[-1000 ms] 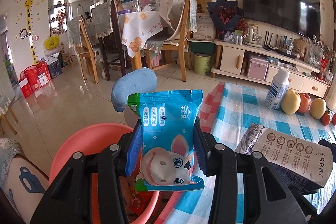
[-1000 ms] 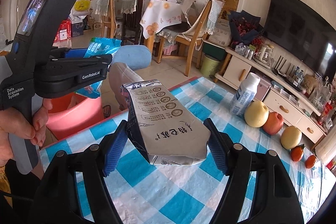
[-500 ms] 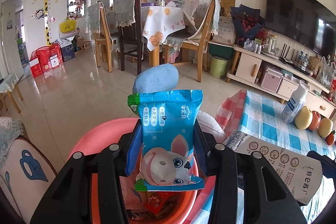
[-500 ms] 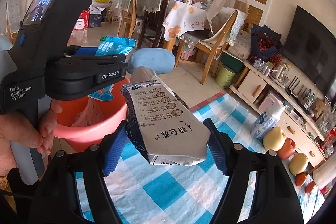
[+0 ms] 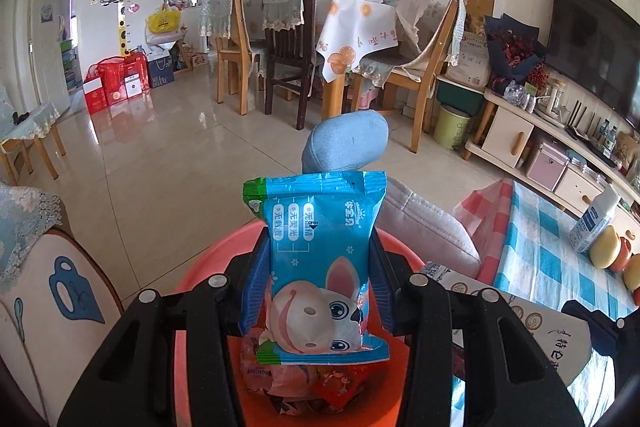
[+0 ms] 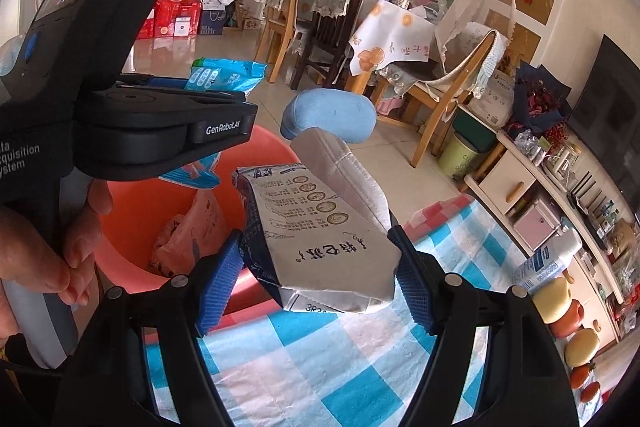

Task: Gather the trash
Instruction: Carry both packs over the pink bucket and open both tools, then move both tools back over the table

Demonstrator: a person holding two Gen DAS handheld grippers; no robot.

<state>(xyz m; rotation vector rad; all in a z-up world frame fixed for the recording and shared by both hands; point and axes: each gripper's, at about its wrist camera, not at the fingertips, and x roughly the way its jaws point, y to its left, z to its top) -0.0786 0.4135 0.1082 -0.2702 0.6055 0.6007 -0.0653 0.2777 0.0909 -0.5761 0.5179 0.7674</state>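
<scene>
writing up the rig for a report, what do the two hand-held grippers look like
Both are black plastic. The right hand-held gripper has blue ribbed pads and silver screws. The left hand-held gripper matches, and in the right wrist view its body shows white "GenRobot.AI" and "Data Acquisition System" lettering, a screen and a grey handle.

Right gripper (image 6: pixel 316 283) clamped a grey carton (image 6: pixel 320 247) above the checked tablecloth (image 6: pixel 304 371). Left gripper (image 6: pixel 168 125), in a hand (image 6: pixel 48 251), held a blue packet (image 6: pixel 224 75) over the pink bin (image 6: pixel 132 239).

At left in the right wrist view, the left gripper (image 6: pixel 224 95) reads "GenRobot.AI". The blue wrapper (image 5: pixel 320 259) shows a small "OPEN" mark. The grey pouch (image 6: pixel 320 239) carries "3P3" at its lower edge.
</scene>
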